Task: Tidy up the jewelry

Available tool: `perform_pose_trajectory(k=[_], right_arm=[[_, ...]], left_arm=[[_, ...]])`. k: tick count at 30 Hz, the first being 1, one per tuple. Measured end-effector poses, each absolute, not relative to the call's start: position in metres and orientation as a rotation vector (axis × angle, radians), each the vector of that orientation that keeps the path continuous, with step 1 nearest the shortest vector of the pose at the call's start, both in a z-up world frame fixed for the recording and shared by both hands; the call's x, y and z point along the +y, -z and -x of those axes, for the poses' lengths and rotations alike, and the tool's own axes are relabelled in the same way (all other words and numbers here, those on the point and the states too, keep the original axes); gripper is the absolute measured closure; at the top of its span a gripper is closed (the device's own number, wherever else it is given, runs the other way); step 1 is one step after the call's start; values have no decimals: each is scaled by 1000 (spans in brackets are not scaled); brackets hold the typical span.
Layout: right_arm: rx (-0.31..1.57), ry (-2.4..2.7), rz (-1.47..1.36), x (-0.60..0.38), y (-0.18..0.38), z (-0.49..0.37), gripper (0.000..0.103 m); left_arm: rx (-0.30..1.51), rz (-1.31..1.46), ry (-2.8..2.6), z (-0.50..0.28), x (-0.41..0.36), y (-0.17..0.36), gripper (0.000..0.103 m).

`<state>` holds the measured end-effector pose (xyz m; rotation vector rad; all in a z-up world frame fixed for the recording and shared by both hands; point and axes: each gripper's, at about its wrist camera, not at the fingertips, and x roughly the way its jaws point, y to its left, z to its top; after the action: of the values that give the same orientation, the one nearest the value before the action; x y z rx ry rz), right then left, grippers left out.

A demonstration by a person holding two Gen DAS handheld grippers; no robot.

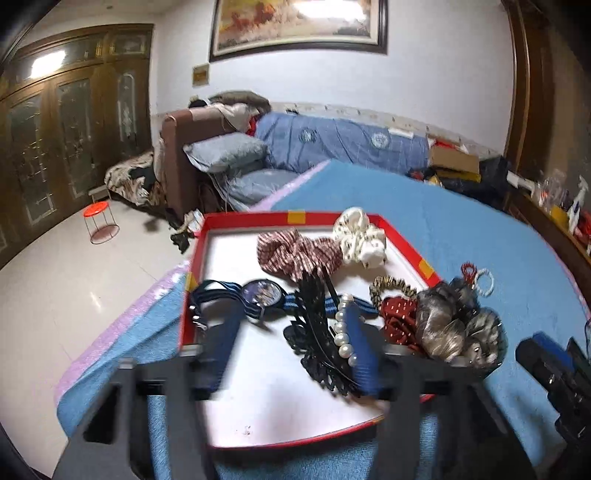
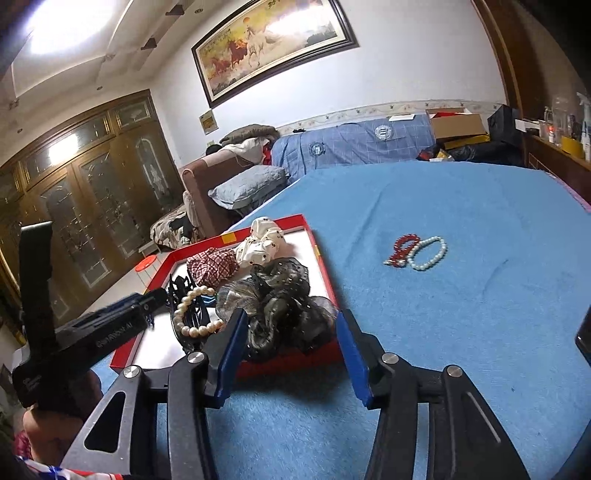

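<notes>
Right wrist: grey scrunchie between tool and tray.

White walls, framed horse painting, dark wooden wardrobe, glossy tile floor, bright ceiling light.

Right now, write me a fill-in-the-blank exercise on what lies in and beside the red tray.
1. The red bracelet and the white bead bracelet lie outside the red tray, on the ____ blanket.
2. The watch in the tray has a ____ striped strap.
3. The cream scrunchie lies ____ the tray.
4. Both grippers' jaws are ____.

Missing words: blue; blue; inside; open
</notes>
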<state>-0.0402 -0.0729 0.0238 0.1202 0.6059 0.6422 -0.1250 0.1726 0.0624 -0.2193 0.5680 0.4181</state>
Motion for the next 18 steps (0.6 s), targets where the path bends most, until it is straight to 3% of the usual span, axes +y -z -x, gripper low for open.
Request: perform_pose_trajectory(k=[1, 4, 6, 8, 14, 18], right_arm=[[602, -639, -123, -75, -24, 43, 47], [585, -613, -100, -82, -27, 58, 42], [580, -600, -83, -86, -30, 69, 28], [568, -587, -79, -90, -34, 77, 21], [500, -541, -71, -111, -51, 105, 10], [478, -501, -78, -124, -55, 117, 8]], left_arm=[[542, 228, -421, 130, 172, -67, 22], [483, 210, -429, 151, 166, -81, 10], [461, 191, -424, 163, 160, -89, 6], [415, 162, -446, 177, 155, -96, 1], [395, 78, -490, 201, 144, -111, 0], [407, 30, -456, 209, 135, -115, 0]])
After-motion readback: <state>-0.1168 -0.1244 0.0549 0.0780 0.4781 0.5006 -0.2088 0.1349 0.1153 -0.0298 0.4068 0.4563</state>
